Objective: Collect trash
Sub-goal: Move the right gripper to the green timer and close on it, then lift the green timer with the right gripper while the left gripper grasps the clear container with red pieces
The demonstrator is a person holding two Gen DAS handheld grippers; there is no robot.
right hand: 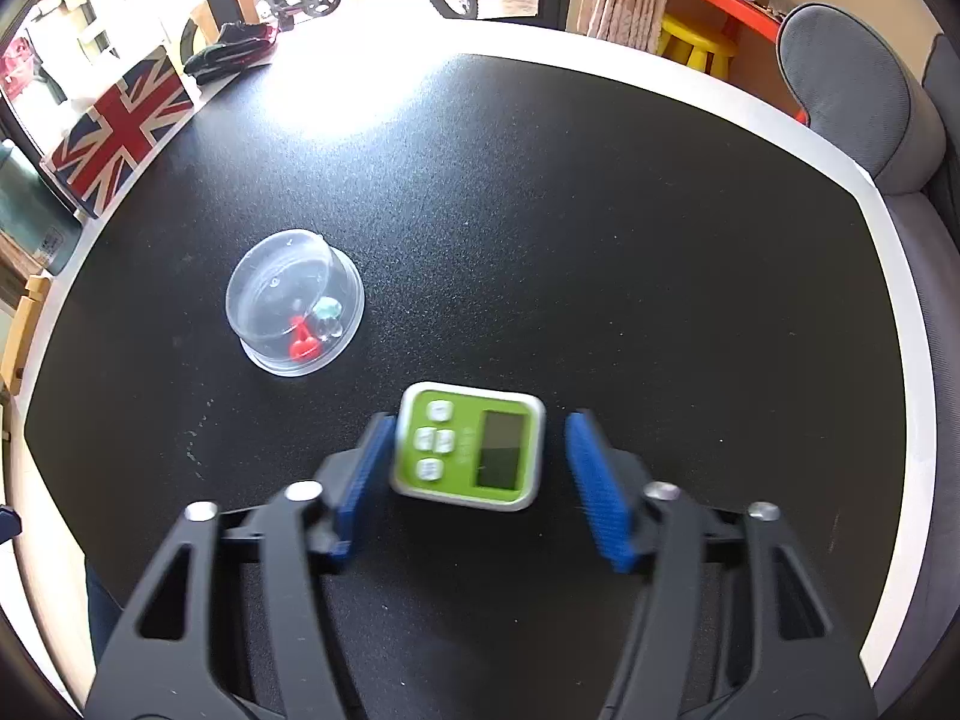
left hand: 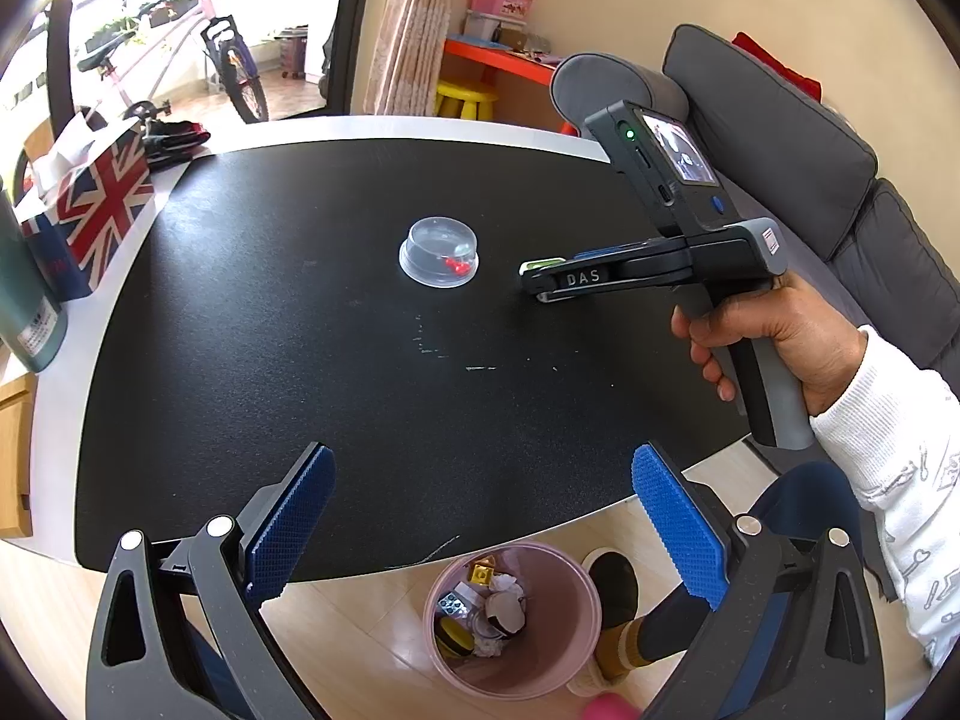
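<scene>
1. The right gripper (right hand: 477, 468) is spread, with the green timer (right hand: 469, 447) lying flat on the black table (right hand: 600, 240) between its pads; contact seems absent (the view is blurred).
2. The left gripper (left hand: 480, 534) is spread and empty, above the pink bin (left hand: 513, 618).
3. The clear cup (right hand: 295, 309) lies ahead-left, nearer the right gripper.
</scene>
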